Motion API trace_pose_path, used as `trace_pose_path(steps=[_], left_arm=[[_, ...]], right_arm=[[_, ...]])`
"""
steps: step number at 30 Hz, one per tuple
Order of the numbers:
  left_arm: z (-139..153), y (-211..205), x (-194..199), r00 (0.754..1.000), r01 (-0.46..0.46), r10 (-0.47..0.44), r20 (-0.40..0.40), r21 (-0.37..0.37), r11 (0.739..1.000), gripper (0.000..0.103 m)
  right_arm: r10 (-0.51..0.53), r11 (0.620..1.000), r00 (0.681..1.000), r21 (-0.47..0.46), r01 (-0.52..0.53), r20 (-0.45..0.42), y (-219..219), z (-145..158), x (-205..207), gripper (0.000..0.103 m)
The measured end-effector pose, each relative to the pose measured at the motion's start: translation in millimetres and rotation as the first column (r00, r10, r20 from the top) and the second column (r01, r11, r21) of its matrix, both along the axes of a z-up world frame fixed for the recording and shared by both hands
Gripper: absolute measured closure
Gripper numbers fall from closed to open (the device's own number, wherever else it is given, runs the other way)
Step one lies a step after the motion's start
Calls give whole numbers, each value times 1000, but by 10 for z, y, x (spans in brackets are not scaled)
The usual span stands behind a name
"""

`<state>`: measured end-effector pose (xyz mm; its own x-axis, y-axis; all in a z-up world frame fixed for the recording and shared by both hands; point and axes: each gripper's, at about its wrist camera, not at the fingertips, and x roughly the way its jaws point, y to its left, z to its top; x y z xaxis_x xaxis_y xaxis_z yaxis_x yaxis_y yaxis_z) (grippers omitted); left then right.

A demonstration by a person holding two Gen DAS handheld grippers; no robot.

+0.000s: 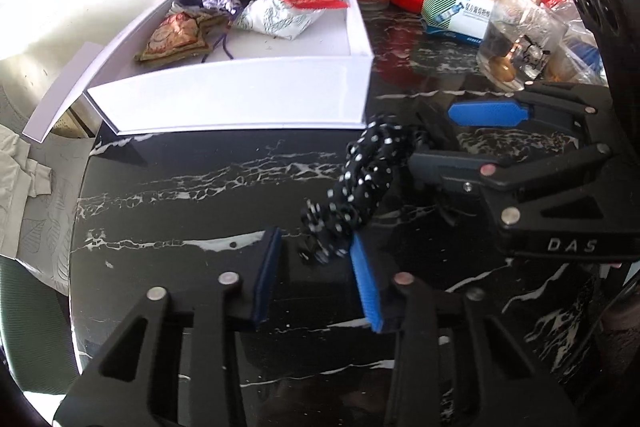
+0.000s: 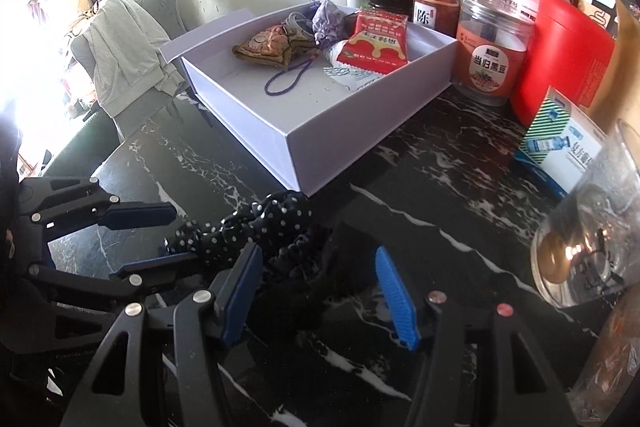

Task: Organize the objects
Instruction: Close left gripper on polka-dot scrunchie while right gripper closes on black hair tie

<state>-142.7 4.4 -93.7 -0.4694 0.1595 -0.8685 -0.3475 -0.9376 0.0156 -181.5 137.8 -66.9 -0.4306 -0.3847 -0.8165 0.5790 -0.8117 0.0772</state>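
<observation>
Here we see a black polka-dot scrunchie (image 1: 362, 183) lying on the dark marble table (image 1: 180, 195), just in front of the near corner of the white box (image 1: 240, 95). Our left gripper (image 1: 316, 267) has its jaws part open, with the end of the scrunchie between the blue pads; we cannot tell whether they press on it. Our right gripper (image 2: 320, 287) is about half open over the scrunchie's other end, its pads clear of the fabric. Inside the box lie a red snack packet (image 2: 374, 45), a purple pouch (image 2: 328, 21) and a brown sachet (image 2: 268, 47). Behind the box stand jars (image 2: 492, 47).
</observation>
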Motion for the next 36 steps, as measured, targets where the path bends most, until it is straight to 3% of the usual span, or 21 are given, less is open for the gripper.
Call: trace_pose_path(steps=[9,14,17,36], left_arm=[[-29,-48,-24,1000,10,-10,-1,22,1000,81],[-12,-20,18,1000,23,-23,-1,25,999,85],[-6,3,75,999,33,-33,0,25,999,86],[37,107,699,997,74,-74,24,7,997,90]], right_arm=[[-27,999,999,28,26,34,15,-131,-68,45],[-35,998,999,60,34,20,41,-138,-27,67],[-35,997,999,76,33,16,67,-133,16,72],[3,995,1000,103,-4,10,269,-93,683,73]])
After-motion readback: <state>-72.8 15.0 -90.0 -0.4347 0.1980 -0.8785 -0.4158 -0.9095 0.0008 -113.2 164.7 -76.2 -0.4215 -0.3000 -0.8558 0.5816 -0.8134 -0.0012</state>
